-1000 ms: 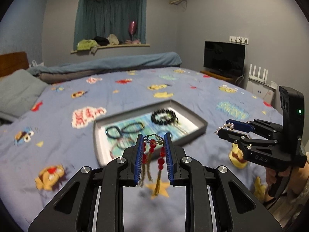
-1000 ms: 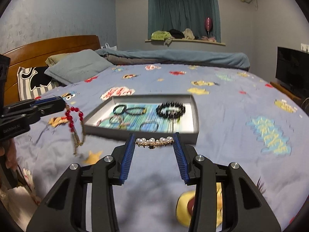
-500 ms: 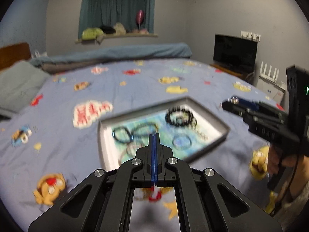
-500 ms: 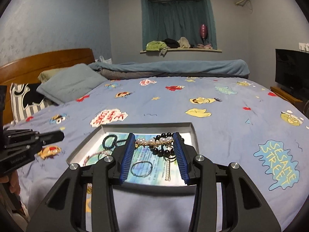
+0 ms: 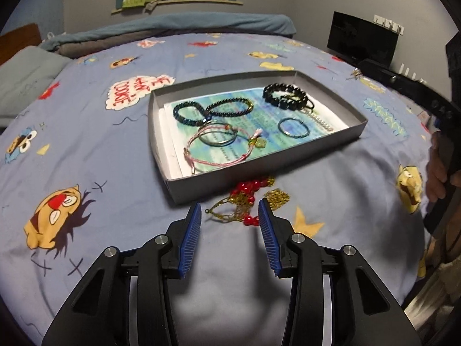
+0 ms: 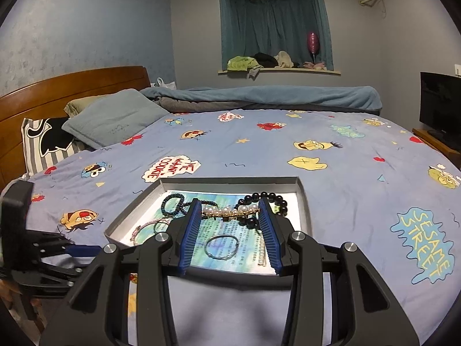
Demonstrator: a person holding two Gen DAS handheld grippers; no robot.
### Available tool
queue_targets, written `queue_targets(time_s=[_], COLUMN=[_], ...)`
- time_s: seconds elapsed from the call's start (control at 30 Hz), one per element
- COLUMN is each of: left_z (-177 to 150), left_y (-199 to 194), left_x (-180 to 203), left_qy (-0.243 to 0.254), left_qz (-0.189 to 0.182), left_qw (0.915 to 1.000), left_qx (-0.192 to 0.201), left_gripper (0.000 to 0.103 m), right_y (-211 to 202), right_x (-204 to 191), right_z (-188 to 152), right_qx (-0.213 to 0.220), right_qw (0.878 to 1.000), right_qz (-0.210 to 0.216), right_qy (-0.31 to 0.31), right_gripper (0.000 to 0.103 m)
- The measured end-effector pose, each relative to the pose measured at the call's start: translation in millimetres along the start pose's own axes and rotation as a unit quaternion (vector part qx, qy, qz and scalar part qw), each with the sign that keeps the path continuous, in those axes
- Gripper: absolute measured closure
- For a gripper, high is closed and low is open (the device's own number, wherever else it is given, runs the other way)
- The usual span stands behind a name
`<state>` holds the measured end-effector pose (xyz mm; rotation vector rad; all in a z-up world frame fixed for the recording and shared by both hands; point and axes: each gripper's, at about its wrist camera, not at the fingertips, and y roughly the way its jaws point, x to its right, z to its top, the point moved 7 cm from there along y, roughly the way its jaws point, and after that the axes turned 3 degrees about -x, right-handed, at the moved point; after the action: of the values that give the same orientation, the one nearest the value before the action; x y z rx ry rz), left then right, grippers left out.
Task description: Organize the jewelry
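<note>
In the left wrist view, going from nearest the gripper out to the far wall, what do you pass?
left gripper → red bead and gold chain piece on the bedspread → gray tray near wall → pink cord bracelet → black bead bracelet → rolled blue blanket → window ledge

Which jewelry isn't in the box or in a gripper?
The red-bead and gold chain piece. It lies on the bedsheet just outside the gray box; the other loose pieces lie inside.
</note>
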<state>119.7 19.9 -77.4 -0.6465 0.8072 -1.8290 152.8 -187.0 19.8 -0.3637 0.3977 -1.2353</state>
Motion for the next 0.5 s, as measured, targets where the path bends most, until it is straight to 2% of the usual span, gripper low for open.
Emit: queue_targets(time_s=[0.1, 0.23, 0.3, 0.37, 0.4, 0.43, 0.5], left_z=[2, 3, 2, 3, 3, 3, 3], left_y=[7, 16, 18, 15, 13, 11, 5], left_x=[1, 0, -1, 0, 3, 5, 10], left_qy=[0.007, 0.004, 0.001, 0.001, 0.005, 0.008, 0.019], left_qz=[0.001, -0.004, -0.004, -0.018, -0.022, -0.023, -0.022], left_qw=[1.0, 1.0, 1.0, 0.9998, 0.9997, 0.9997, 0.9995], left_qx=[-0.001, -0.004, -0.006, -0.002, -0.001, 0.0, 0.007], left_gripper=[0.058, 0.043, 0.043, 0.055, 0.074, 0.085, 0.094], right_y=[-1, -3, -4, -6, -8, -8, -12], right_x=[-7, -10, -11, -11, -11, -11, -11], right_z=[0, 0, -1, -1, -1, 0, -1], right_qx=[0.001, 0.001, 0.001, 0.002, 0.003, 0.004, 0.006], right_qw=[1.0, 1.0, 1.0, 1.0, 1.0, 1.0, 1.0], right_qz=[0.005, 0.009, 0.01, 0.011, 0.011, 0.011, 0.012], right_qy=[-0.003, -0.004, -0.004, -0.004, -0.005, -0.005, -0.005], right_gripper=[0.062, 0.062, 0.062, 0.062, 0.062, 0.062, 0.062])
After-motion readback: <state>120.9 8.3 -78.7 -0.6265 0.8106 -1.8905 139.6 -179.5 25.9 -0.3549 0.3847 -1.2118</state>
